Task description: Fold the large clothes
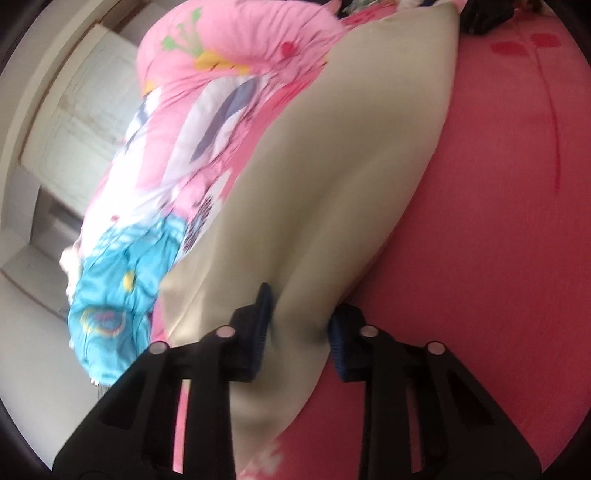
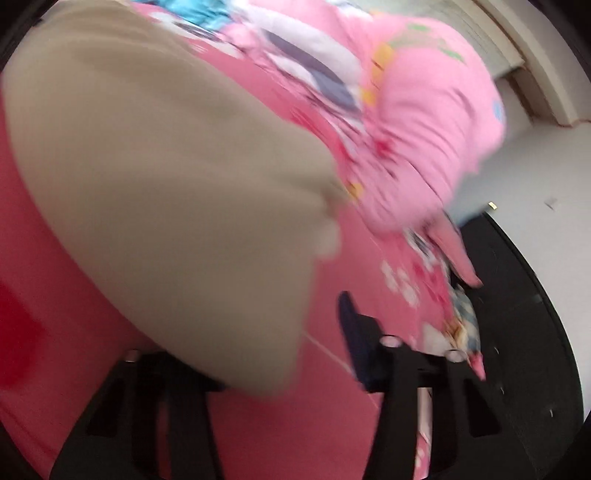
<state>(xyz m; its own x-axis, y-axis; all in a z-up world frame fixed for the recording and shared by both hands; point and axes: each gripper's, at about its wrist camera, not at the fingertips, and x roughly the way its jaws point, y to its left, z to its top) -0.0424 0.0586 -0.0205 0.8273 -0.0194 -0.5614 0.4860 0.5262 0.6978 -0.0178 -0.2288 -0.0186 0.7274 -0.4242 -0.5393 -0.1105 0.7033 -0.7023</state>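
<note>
A large beige garment (image 1: 332,177) lies on a pink bedsheet (image 1: 498,221). My left gripper (image 1: 299,325) has its fingers apart on either side of a raised beige fold; whether the pads touch the cloth is unclear. In the blurred right wrist view the beige garment (image 2: 166,184) covers my left finger. My right finger (image 2: 351,325) shows over the pink sheet (image 2: 354,258). The right gripper (image 2: 295,332) looks open beside the garment's edge.
A bunched pink, white and blue patterned quilt (image 1: 177,166) lies along the bed's left side, also in the right wrist view (image 2: 424,129). White cabinet doors (image 1: 74,122) stand beyond. A dark round object (image 2: 517,314) lies at the right. Dark clothes (image 1: 484,18) lie at the top.
</note>
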